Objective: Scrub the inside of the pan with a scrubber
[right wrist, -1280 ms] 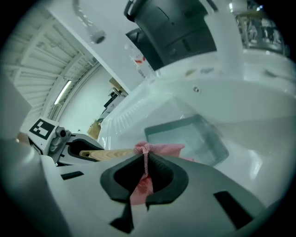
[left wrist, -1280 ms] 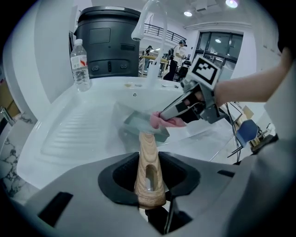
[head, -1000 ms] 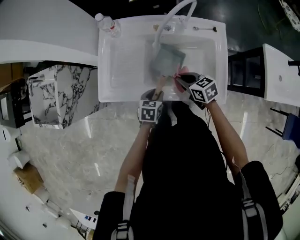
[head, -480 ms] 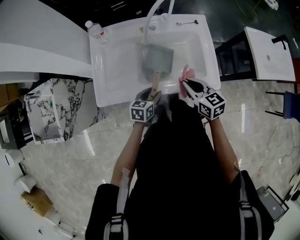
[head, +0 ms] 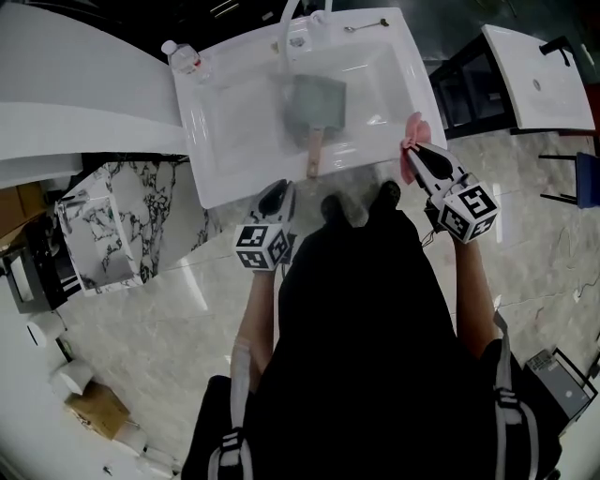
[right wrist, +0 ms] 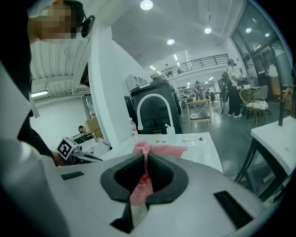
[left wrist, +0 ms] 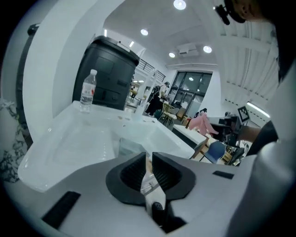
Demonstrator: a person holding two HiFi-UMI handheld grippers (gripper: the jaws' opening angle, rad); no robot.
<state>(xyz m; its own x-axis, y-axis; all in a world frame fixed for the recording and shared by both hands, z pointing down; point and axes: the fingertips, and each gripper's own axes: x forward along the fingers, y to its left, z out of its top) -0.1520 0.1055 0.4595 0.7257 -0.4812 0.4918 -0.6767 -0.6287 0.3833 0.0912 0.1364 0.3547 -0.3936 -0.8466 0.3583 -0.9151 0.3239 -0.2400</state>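
While the pan (head: pixel 317 101) lies flat in the basin of the sink (head: pixel 190 131), toward its far edge and just below the tap (head: pixel 292 13), its wooden handle (head: pixel 314 150) is pointed at the near edge. The pan is touched by neither gripper. The left gripper (head: pixel 279 188) is held over the near edge of the sink, left of the handle and apart from it. Its jaws have just been closing and are seen almost together, with a narrow gap left and nothing gripped between them. The right gripper (head: pixel 422 156) is held beside the near right corner of the sink, and a pink scrubber (right wrist: pixel 157 150) is pinched between its pads. A water bottle (head: pixel 178 52) stands at the far left corner.
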